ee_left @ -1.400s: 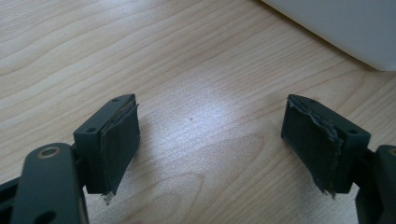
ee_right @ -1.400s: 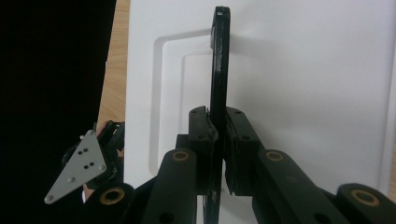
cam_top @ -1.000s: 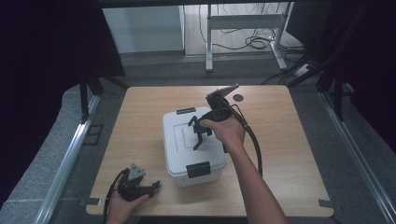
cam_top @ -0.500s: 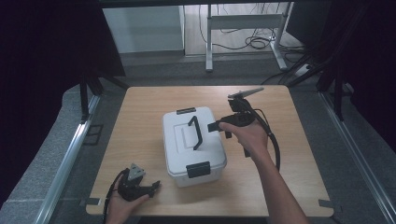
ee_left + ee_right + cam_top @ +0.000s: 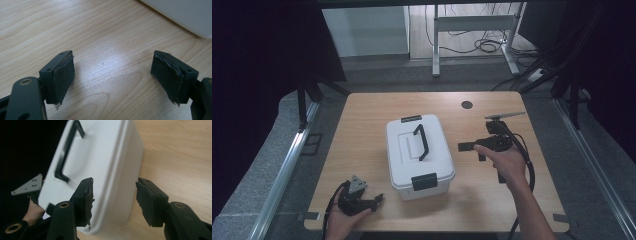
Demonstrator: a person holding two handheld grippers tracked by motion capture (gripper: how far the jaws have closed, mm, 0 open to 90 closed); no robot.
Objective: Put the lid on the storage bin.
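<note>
A white lidded box [image 5: 419, 155] sits mid-table, its black handle [image 5: 421, 141] lying on the lid and a black latch [image 5: 424, 181] on its near end. My right gripper [image 5: 471, 151] hovers to the right of the box, jaws open and pointed at its side. In the right gripper view the box [image 5: 107, 170] and its handle [image 5: 66, 152] lie just beyond the open right gripper [image 5: 113, 200], with nothing between the jaws. My left gripper [image 5: 374, 201] rests near the front-left table edge. It is open over bare wood [image 5: 115, 77], and a box corner [image 5: 185, 15] lies ahead.
A round dark hole [image 5: 467, 105] marks the wooden table [image 5: 362, 125] behind the right gripper. The right gripper's cable [image 5: 528, 165] loops past the wrist. A metal desk frame [image 5: 472, 22] and floor cables lie beyond the far edge.
My right gripper left the box's handle and moved off the lid to the right, lower over the table. The handle now lies flat. The left gripper stayed put.
</note>
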